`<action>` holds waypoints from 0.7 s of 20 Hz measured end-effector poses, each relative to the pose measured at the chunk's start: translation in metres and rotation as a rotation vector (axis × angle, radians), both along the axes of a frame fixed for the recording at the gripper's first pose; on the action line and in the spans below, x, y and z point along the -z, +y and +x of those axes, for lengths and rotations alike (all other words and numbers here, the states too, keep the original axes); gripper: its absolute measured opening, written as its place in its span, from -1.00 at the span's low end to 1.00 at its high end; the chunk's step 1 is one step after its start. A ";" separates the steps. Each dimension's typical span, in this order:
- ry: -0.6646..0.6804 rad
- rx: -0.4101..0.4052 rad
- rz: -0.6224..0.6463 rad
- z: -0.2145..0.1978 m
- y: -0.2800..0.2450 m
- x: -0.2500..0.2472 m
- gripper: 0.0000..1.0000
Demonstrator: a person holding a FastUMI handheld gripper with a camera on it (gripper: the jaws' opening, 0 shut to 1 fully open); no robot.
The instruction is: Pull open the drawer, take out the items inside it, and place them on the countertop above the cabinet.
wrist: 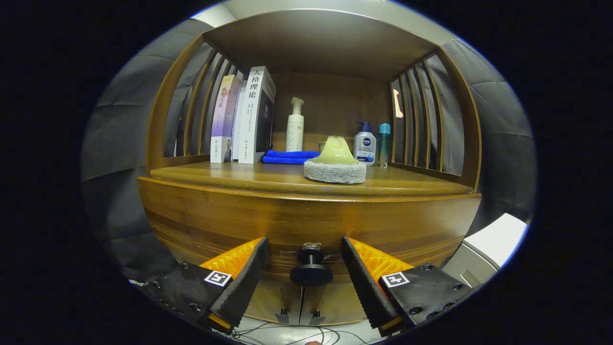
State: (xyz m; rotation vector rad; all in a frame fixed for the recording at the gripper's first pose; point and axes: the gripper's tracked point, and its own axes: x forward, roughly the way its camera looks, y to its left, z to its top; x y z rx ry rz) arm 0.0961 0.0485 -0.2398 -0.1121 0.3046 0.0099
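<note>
We hold the tongs spread wide in front of the wooden cabinet, their two fingers standing either side of the black drawer knob with a clear gap on each side — neither finger touches it. The drawer looks closed, its front flush with the cabinet, so we cannot see what lies inside. Above it the tabletop carries a grey round scrubber with a yellow-green handle near the front edge. Behind it lie folded blue cloths, with upright books to their left, a white pump bottle at the back, and — toward the right slats — a small white pump bottle beside a slim blue bottle.
</note>
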 end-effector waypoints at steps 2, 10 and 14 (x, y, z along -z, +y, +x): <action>0.004 0.002 0.005 0.005 0.001 0.001 0.96; -0.018 0.015 -0.006 0.008 0.004 0.001 0.96; -0.005 -0.003 0.013 0.007 0.002 -0.001 0.94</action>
